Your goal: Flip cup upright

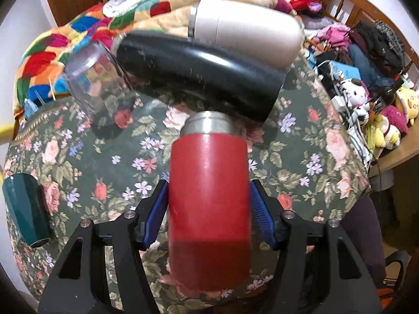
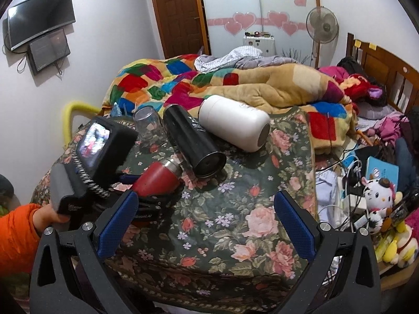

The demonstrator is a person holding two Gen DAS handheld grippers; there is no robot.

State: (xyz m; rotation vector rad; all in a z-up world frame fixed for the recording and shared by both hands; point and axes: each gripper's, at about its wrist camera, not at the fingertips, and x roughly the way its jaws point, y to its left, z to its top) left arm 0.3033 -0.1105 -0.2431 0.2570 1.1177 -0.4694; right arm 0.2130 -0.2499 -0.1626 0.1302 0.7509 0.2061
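Clamping the red cup [image 1: 208,209] between its blue pads [image 1: 156,216], the left hand-held gripper [image 1: 208,204] holds it over the floral-covered bench [image 1: 110,162], steel rim pointing away toward the lying black tumbler [image 1: 201,78]. The right hand-held gripper [image 2: 207,225] hovers with jaws spread wide, gripping nothing. A white flask [image 2: 234,123] lies on its side beside the tumbler.

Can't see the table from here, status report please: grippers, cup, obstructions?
Left gripper shut on red cup, lying sideways. Right gripper open, empty. Black tumbler close ahead.
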